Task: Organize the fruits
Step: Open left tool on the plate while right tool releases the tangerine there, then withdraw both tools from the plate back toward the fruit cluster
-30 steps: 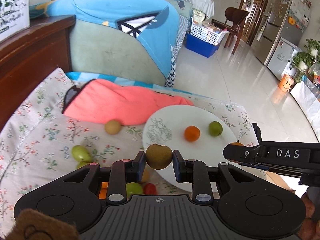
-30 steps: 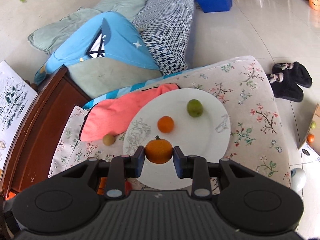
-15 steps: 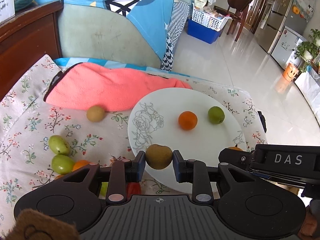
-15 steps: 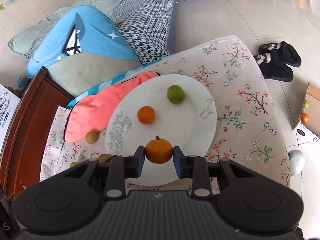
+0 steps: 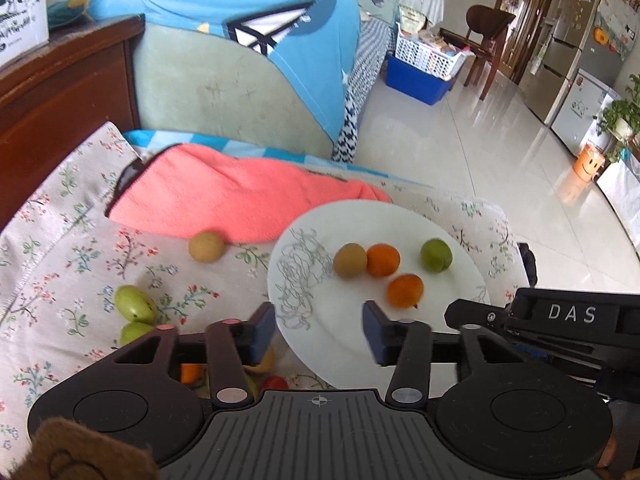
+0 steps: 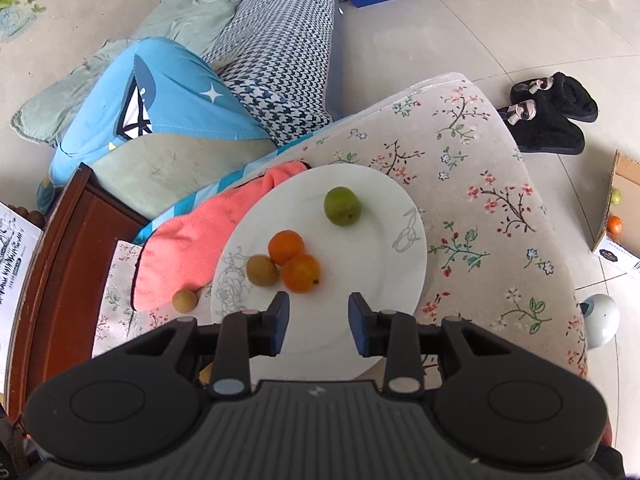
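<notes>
A white plate [image 5: 344, 332] [image 6: 384, 264] lies on the floral cushion and carries a brown fruit [image 5: 350, 260] [image 6: 261, 270], two oranges [image 5: 383, 259] [image 5: 405, 290] [image 6: 285, 247] [image 6: 301, 273] and a green fruit [image 5: 436, 255] [image 6: 342, 206]. My left gripper [image 5: 319, 332] hovers over the plate's near left rim, jaws opening, nothing between them. My right gripper [image 6: 318, 320] hangs over the plate's near part just behind the stemmed orange, jaws opening and empty. Off the plate lie another brown fruit [image 5: 206, 246] [image 6: 185, 300] and two green fruits [image 5: 135, 303].
A pink towel [image 5: 240, 196] lies behind the plate, touching its far rim. A dark wooden cabinet [image 6: 60, 280] borders the cushion on the left. More small fruits sit under my left gripper [image 5: 274, 383]. Black slippers [image 6: 552, 116] and a cardboard box [image 6: 620, 208] are on the floor.
Both grippers opened. The brown fruit left the left jaws and the stemmed orange left the right jaws; both now rest on the plate beside the first orange.
</notes>
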Demonstrator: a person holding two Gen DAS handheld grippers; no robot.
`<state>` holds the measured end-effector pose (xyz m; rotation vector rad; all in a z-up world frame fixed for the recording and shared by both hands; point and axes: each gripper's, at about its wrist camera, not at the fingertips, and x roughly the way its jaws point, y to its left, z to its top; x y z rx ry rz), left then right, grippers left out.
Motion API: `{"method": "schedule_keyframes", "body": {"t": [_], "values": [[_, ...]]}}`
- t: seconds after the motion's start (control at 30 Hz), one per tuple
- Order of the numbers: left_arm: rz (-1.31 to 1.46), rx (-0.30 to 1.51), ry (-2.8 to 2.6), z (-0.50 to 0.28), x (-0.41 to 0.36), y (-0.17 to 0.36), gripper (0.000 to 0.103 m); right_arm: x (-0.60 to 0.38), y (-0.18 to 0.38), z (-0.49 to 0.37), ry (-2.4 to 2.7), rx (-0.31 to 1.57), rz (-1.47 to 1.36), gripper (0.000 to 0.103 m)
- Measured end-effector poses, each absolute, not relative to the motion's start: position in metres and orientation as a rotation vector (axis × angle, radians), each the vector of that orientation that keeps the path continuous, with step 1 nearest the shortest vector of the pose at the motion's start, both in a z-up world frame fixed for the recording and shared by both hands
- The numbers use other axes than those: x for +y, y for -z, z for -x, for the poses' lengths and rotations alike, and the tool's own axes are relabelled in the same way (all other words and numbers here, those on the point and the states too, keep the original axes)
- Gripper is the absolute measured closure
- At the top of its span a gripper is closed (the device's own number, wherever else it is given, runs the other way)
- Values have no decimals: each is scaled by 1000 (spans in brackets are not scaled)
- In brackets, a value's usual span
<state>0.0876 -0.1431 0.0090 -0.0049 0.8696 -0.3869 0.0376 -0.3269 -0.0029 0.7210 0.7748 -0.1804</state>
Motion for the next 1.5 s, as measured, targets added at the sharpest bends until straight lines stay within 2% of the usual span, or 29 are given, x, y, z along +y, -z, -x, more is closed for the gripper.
{"method": "schedule_keyframes", "body": {"t": [0.17,0.4,0.83,1.23,1.5], "values": [[2,841,355,-89,-133,-24,39,-324,-2,-37,147,748,-712,68],[17,822,332,-92,-114,-43,33,-316,-10,-38,88,715,-676,65],[-7,760,275,-89,-74,-74,27,-288,-13,-41,-16,716,-572,58],[-28,770,225,-88,-41,-69,27,-254,-8,-41,-122,750,-466,58],[26,862,180,-96,-12,-49,27,-228,-4,-40,-181,766,-358,58]]}}
